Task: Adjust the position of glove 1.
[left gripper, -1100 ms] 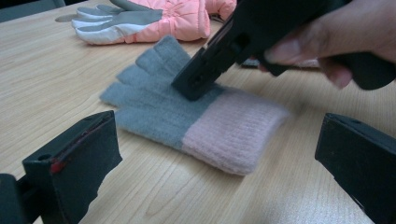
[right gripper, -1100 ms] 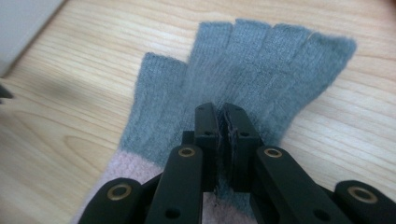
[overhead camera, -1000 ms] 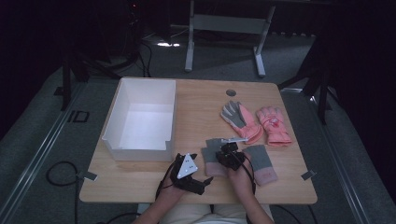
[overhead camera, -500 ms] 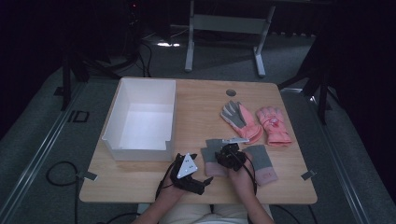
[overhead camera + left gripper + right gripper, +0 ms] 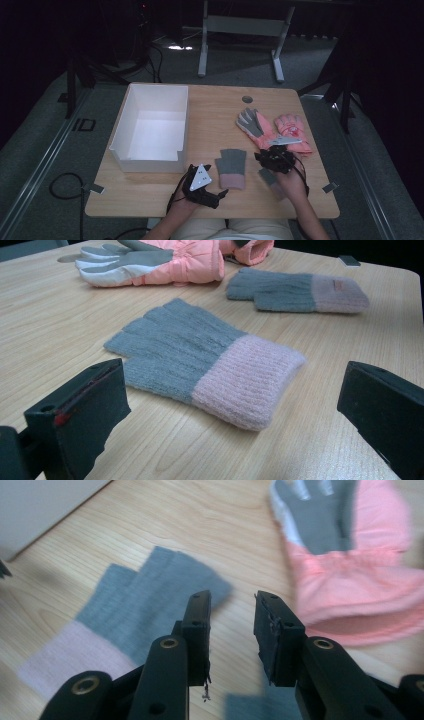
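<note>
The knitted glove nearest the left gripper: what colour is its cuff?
Pale pink cuff, on a grey knitted glove; clearest in the left gripper view.

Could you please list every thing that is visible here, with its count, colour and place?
knit gloves: two, grey with pink cuffs, flat on the near part of the table; one between the grippers, the other by the right hand.
padded gloves: two, pink, one with a grey palm, right side, farther back.
box: one, white, open top, left side.
table: one, light wood, round hole near the far edge.
left gripper: black, jaws open, near edge.
right gripper: black, jaws just been opening, nothing between them.
</note>
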The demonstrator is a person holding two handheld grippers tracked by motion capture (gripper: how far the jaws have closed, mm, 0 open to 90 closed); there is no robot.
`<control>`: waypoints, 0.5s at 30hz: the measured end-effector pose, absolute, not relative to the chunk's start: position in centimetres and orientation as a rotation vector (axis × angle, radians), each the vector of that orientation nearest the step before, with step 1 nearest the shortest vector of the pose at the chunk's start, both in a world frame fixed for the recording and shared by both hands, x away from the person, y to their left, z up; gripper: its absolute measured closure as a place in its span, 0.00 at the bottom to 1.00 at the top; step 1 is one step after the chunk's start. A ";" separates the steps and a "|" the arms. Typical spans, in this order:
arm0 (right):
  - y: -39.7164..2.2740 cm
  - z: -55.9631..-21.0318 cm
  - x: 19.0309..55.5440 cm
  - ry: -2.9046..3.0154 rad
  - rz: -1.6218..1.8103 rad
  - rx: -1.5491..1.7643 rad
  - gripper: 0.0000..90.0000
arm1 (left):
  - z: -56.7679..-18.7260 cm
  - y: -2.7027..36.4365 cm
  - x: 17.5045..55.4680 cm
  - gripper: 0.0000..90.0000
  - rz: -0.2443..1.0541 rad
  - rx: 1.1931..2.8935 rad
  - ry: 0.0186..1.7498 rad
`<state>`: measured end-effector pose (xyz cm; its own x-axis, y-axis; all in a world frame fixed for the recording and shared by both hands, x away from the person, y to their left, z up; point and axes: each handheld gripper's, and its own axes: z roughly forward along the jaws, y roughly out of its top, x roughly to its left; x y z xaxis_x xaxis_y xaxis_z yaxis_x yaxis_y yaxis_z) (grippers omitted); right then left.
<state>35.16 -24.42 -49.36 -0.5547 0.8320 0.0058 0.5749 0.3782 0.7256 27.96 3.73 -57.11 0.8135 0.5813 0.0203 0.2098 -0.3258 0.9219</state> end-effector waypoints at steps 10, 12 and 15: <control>-30.1 -49.3 34.8 2.336 0.939 1.139 0.73 | -57.1 3.7 27.9 0.00 0.425 1.902 0.597; -30.9 -49.6 34.7 2.359 0.922 1.123 0.72 | -57.1 3.7 28.0 0.00 0.425 1.902 0.597; -31.5 -50.2 34.5 2.365 0.914 1.140 0.71 | -57.1 3.7 27.9 0.00 0.425 1.902 0.598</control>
